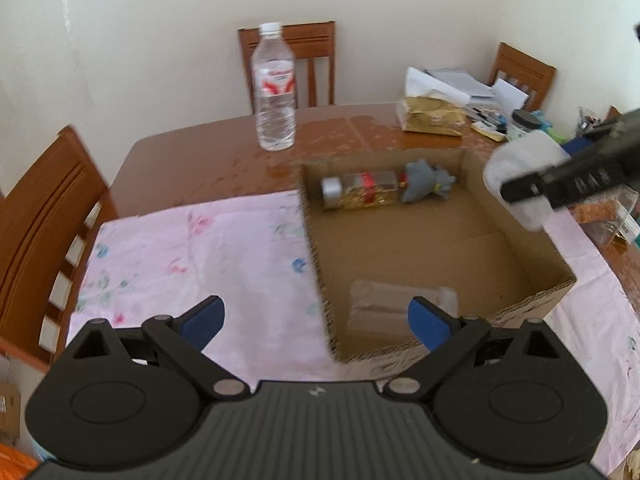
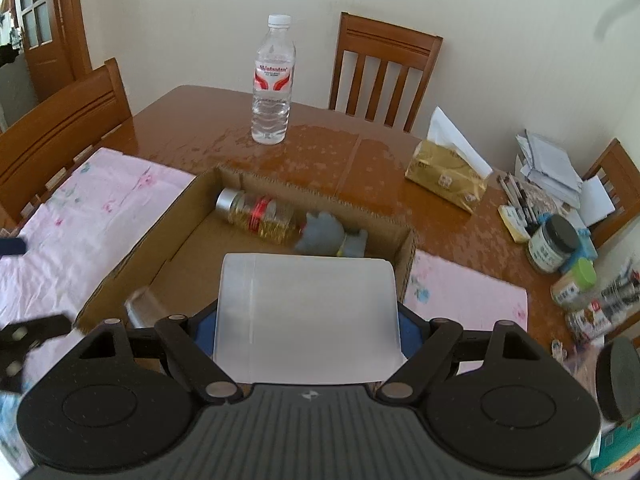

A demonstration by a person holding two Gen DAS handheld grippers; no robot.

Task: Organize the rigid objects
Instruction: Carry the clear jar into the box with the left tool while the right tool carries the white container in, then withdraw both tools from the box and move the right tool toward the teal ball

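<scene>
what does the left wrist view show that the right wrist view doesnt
Only the left wrist view: the left gripper with its blue fingers wide apart and nothing between them.

Only the right wrist view: a door at far left, and the right gripper closed on a frosted plastic container, seen close up.

Both: cardboard box, oil bottle, grey toy, water bottle, tissue pack.

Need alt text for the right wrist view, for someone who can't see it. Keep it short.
The right tool grips a translucent white container above the near part of an open cardboard box on a pink floral cloth. Inside the box, along its far wall, lie a silver-capped bottle of yellow liquid and a grey toy. A water bottle stands upright on the wooden table beyond.
</scene>
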